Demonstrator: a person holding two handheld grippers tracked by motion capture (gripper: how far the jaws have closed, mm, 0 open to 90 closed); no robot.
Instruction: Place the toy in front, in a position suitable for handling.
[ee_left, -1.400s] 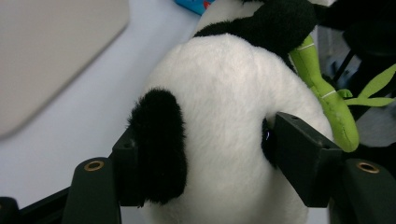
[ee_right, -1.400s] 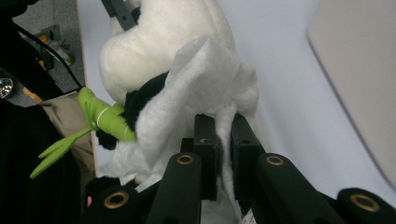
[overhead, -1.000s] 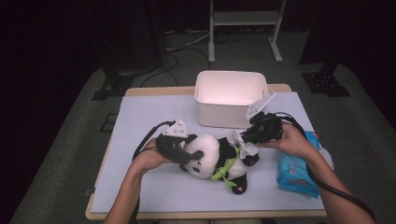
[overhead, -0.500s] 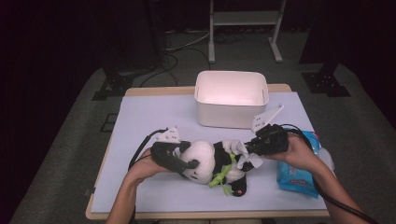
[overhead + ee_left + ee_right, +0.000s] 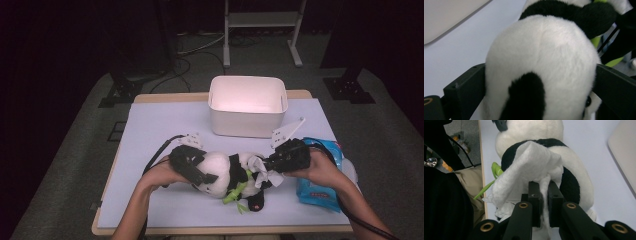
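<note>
dark floor is surrounding the pale lilac table [image 5: 160, 125], where a plush panda [image 5: 225, 172] is lying on its side just in front of a white bin [image 5: 247, 107]. left gripper [image 5: 192, 167] is straddling the panda's head [image 5: 541, 62] — its jaws have just been opening and are standing wide on either side of the fur. right gripper [image 5: 272, 165] is pinching a white wipe [image 5: 529, 167] tight against the panda's body — a blue wipes pack [image 5: 320, 185] is lying just beside that hand.

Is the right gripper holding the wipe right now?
Yes, the right gripper has its jaws pinched on a fold of the white wipe, draped against the panda.
</note>
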